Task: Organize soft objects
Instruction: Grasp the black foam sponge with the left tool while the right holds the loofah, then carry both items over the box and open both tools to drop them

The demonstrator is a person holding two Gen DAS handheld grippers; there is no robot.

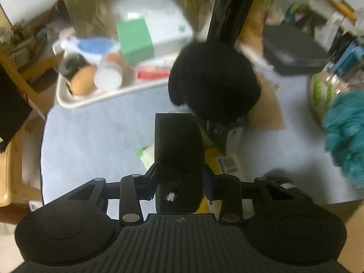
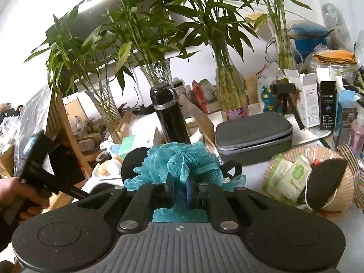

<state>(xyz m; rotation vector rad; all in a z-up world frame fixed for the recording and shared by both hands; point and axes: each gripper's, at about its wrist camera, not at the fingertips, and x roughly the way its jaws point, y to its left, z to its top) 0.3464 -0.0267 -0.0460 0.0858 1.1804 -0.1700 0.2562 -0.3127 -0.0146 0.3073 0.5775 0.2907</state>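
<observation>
left gripper (image 1: pixel 179 177) is clamped on a black foam block (image 1: pixel 178 157) that stands between its jaws over the blue tabletop (image 1: pixel 91 136), a round black pad (image 1: pixel 213 82) just beyond it. right gripper (image 2: pixel 179 191) is pinched on the teal mesh bath pouf (image 2: pixel 179 161), held up left of the paper basket (image 2: pixel 345 182). risks: the squashy foam may slip or twist out, and the loose netting may snag or sag free near the black flask (image 2: pixel 169 116).
</observation>
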